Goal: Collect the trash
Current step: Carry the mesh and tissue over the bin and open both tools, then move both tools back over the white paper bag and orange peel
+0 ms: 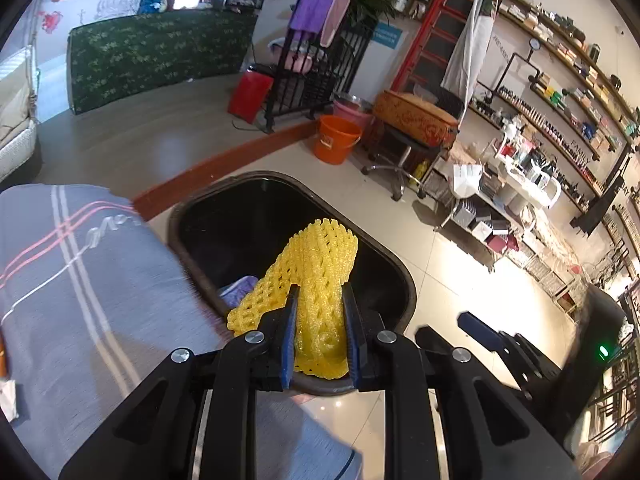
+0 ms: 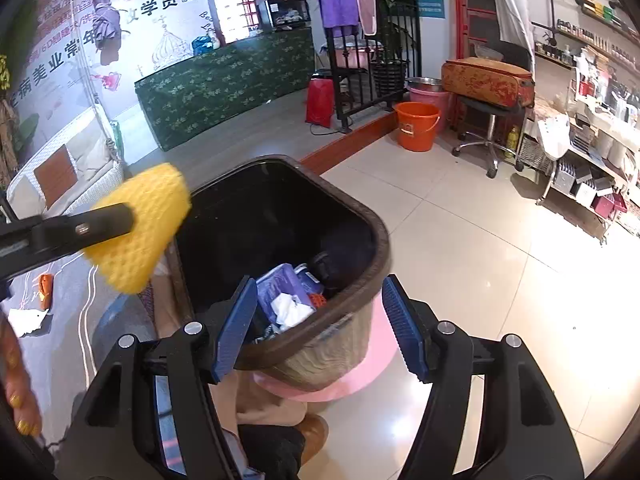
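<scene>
My left gripper (image 1: 320,320) is shut on a yellow foam fruit net (image 1: 320,264) and holds it over the near rim of a brown trash bin (image 1: 408,292) with a black inside. In the right wrist view the same net (image 2: 144,228) hangs at the bin's left edge, held by the left gripper's black fingers (image 2: 72,232). My right gripper (image 2: 320,320) is open and empty, just above the bin's (image 2: 376,236) near rim. Purple wrappers and white paper (image 2: 288,300) lie inside the bin.
A grey striped cloth (image 1: 80,288) covers a surface left of the bin, with an orange scrap (image 2: 46,290) and white paper (image 2: 28,320) on it. An orange bucket (image 1: 338,140), a stool with a case (image 1: 416,124) and product shelves (image 1: 540,184) stand beyond on tiled floor.
</scene>
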{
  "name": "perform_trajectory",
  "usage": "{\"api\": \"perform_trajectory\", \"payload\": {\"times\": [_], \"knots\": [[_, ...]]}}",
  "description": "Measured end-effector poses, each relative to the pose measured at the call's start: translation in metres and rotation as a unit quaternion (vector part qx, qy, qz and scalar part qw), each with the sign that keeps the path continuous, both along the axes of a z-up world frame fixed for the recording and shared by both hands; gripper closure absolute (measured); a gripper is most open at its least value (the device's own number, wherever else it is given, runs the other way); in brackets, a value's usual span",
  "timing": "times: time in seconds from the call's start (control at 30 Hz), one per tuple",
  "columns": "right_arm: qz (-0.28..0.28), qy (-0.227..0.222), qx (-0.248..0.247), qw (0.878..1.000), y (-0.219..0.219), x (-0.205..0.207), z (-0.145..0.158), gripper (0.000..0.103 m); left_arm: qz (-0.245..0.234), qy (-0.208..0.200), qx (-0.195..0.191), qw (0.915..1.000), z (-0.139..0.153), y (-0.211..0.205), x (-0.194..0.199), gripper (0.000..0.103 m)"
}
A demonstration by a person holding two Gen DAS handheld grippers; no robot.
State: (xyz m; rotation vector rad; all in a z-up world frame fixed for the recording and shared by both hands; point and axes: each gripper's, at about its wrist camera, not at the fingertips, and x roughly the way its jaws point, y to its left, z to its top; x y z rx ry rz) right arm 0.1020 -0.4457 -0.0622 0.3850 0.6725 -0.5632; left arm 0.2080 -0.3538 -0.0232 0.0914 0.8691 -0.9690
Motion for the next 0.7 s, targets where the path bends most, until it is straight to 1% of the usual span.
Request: {"api": "perform_trajectory", "payload": {"times": [0.1,0.13,0.17,0.2,0.23,0.3,0.37,0.4,0.47,0.53,0.57,0.6,0.7], "knots": [[-0.008,0.002,0.006,1.000,-0.005,-0.005,0.000,0.038,-0.001,0.008,0.006,0.9999,-0.004,-0.014,0.005,0.082],[-0.009,0.002,0.007,1.000,-0.006,-0.006,0.000,0.038,-0.001,0.008,0.008,0.9999,-0.005,-0.020,0.005,0.081],[-0.012,0.003,0.008,1.000,-0.008,-0.006,-0.001,0.038,-0.003,0.007,0.009,0.9999,-0.006,-0.018,0.007,0.076],[-0.014,0.004,0.008,1.000,-0.009,-0.007,-0.001,0.038,-0.005,0.004,0.009,0.9999,-0.007,-0.022,0.006,0.068],[-0.015,0.004,0.009,1.000,-0.011,-0.008,-0.002,0.038,-0.008,0.000,0.011,0.9999,-0.006,-0.024,0.005,0.062],[-0.015,0.007,0.011,1.000,-0.011,-0.008,-0.002,0.038,-0.006,-0.019,0.021,0.9996,-0.004,-0.025,0.004,0.030],[-0.014,0.008,0.008,1.000,-0.011,-0.008,-0.002,0.038,-0.001,-0.033,0.019,0.9993,-0.001,-0.019,0.003,0.023],[-0.014,0.009,0.007,1.000,-0.011,-0.007,-0.002,0.038,-0.001,-0.036,0.017,0.9992,0.000,-0.015,0.003,0.020],[-0.013,0.007,0.009,1.000,-0.012,-0.006,-0.002,0.038,0.008,-0.038,0.021,0.9990,0.002,-0.003,0.005,0.019],[-0.004,0.002,0.010,1.000,-0.008,-0.004,0.000,0.038,0.024,-0.041,0.018,0.9987,0.004,0.016,0.004,0.018],[0.001,0.001,0.007,1.000,-0.005,-0.002,0.001,0.038,0.033,-0.043,0.015,0.9984,0.006,0.023,0.006,0.016],[0.007,0.001,0.004,1.000,-0.001,0.001,0.002,0.038,0.050,-0.049,0.009,0.9975,0.008,0.040,0.003,0.012],[0.031,0.001,0.010,0.999,0.010,0.013,0.004,0.037,0.087,-0.062,0.009,0.9942,0.010,0.077,0.000,0.010]]}}
